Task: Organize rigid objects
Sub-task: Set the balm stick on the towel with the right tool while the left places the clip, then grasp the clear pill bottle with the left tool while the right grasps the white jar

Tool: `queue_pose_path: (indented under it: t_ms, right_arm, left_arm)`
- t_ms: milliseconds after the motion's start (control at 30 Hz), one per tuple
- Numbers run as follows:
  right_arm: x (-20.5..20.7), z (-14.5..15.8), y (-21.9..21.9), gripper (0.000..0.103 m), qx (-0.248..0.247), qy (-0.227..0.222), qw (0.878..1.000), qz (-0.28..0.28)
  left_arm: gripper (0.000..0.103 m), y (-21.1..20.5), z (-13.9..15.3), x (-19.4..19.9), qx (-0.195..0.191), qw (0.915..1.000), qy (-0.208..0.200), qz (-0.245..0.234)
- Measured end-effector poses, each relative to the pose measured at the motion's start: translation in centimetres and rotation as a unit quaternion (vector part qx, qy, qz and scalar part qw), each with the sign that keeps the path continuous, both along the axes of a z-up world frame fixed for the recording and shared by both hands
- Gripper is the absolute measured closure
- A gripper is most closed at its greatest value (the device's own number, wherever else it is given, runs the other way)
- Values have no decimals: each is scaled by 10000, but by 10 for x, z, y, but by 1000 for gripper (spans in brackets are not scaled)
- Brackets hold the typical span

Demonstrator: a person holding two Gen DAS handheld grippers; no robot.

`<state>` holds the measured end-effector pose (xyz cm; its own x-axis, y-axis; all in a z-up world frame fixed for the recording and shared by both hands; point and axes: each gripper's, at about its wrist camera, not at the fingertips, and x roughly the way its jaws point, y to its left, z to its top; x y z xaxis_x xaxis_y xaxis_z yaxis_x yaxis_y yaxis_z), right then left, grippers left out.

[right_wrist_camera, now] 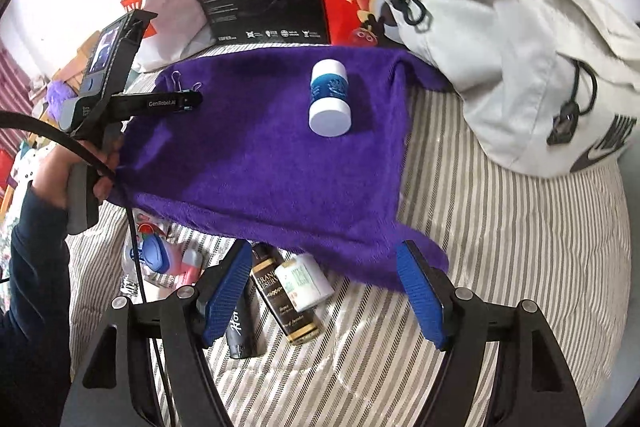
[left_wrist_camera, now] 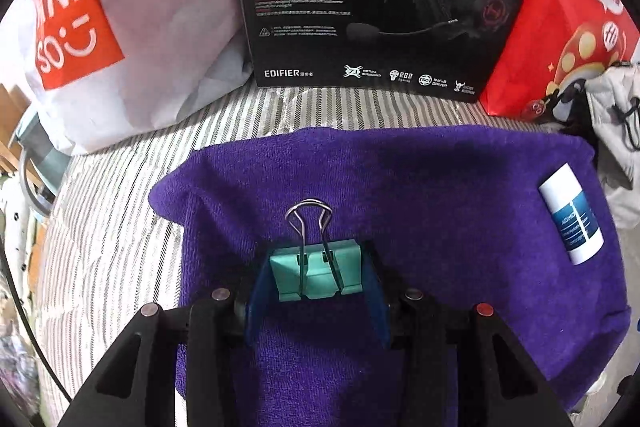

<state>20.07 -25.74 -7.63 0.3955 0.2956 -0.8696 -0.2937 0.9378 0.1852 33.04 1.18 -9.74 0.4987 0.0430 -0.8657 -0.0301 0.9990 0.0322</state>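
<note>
Left wrist view: we see our left tongs (left_wrist_camera: 316, 279) pinching a teal binder clip (left_wrist_camera: 316, 273) low at frame centre, over the purple towel (left_wrist_camera: 440, 187).
Done so far: we judge one white-and-blue bottle (right_wrist_camera: 330, 99) placed, lying on the towel at upper centre of the right view.
Left to do: bottles (right_wrist_camera: 280, 291) wait on the striped bed (right_wrist_camera: 500, 247), lower centre, beside the towel's edge.
Right tongs (right_wrist_camera: 324, 291): spread wide, empty, above those bottles.
Hand (right_wrist_camera: 76, 163): at left edge, gripping the left handle, tongs reaching level over the towel.
</note>
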Motion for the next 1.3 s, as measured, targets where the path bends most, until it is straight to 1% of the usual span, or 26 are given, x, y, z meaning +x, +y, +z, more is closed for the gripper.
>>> queue_pose_path:
  t_ms: [67, 233, 367, 467, 567, 667, 733, 800, 933, 1067, 1100, 1133, 1233, 1300]
  right_arm:
    - [-2, 0, -2, 29, 19, -1, 10000, -14]
    - [-11, 4, -9, 29, 56, -40, 9999, -78]
    - [-22, 8, -13, 29, 79, -75, 9998, -135]
    - [-32, 13, -18, 29, 115, -129, 9997, -179]
    - [-44, 19, -21, 29, 164, -185, 9994, -242]
    - [-57, 22, -23, 29, 220, -200, 9991, -294]
    - [-64, 22, -24, 29, 216, -195, 9990, -335]
    - [-70, 21, -24, 29, 188, -180, 9990, -356]
    - [-84, 23, -24, 29, 183, -214, 9988, -403]
    - [-94, 24, -20, 29, 159, -208, 9990, -375]
    - [-97, 24, -19, 29, 136, -206, 9990, -371]
    - [-100, 25, -18, 29, 134, -212, 9990, -365]
    - [-105, 22, -16, 28, 175, -179, 9991, -346]
    - [-107, 20, -15, 28, 162, -171, 9991, -351]
  left_arm:
    - [60, -2, -1, 0, 57, 10000, 7, -4]
    - [40, -2, -4, -8, 104, 9999, 57, 97]
    - [40, 1, 0, -24, 35, 9999, 52, 145]
    - [40, -3, 15, -44, 51, 9998, -33, 188]
    - [40, -7, 32, -73, 40, 9997, -171, 142]
    - [40, -9, 43, -108, -241, 9994, -244, 63]
    - [40, -14, 45, -132, -489, 9986, -214, -47]
    - [40, -23, 47, -153, -626, 9977, -202, -171]
    - [40, -39, 37, -184, -684, 9970, -42, -359]
    - [40, -46, 19, -188, -635, 9972, 167, -353]
    - [36, -47, 14, -186, -597, 9974, 167, -358]
    - [35, -48, 11, -184, -597, 9974, 140, -378]
    - [34, -54, -3, -180, -566, 9970, 323, -407]
    - [34, -56, -6, -182, -473, 9977, 221, -443]
